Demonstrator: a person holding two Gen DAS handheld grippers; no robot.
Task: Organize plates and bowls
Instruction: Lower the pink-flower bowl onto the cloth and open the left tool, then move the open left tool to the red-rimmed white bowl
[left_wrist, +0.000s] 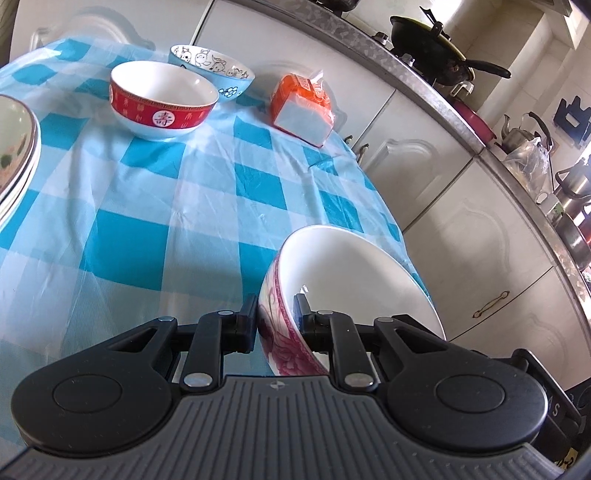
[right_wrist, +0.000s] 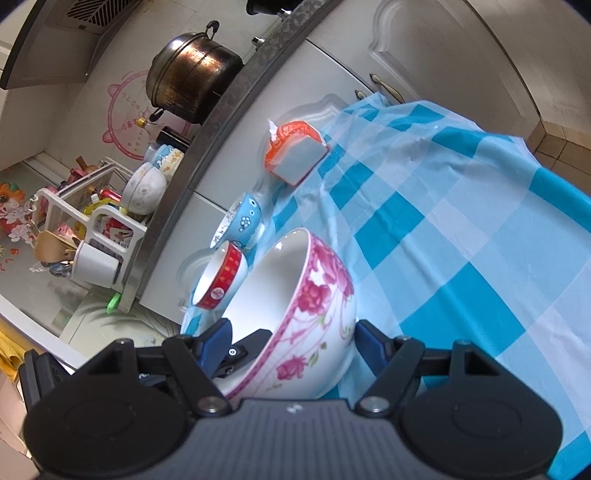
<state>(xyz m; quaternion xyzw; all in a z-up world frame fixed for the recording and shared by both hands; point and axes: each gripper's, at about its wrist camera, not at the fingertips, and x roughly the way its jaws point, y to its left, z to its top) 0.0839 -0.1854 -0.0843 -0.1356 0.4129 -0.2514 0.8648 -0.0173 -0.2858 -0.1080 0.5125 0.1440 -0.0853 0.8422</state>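
My left gripper (left_wrist: 277, 317) is shut on the rim of a white bowl with pink flowers (left_wrist: 354, 280), one finger outside, one inside, holding it tilted over the table's right edge. In the right wrist view the same pink-flower bowl (right_wrist: 295, 302) sits between the wide-open fingers of my right gripper (right_wrist: 291, 339); the left gripper's finger (right_wrist: 240, 352) shows inside the bowl. A red-banded white bowl (left_wrist: 162, 99) and a light blue cartoon bowl (left_wrist: 218, 68) stand at the table's far side. Stacked plates (left_wrist: 14, 147) lie at the left edge.
The table wears a blue-and-white checked cloth (left_wrist: 147, 206). An orange tissue pack (left_wrist: 301, 109) lies near its far right edge. White cabinets (left_wrist: 461, 229) and a counter with a wok (left_wrist: 432, 44), kettle and pots stand close behind. A dish rack (right_wrist: 107, 229) sits on the counter.
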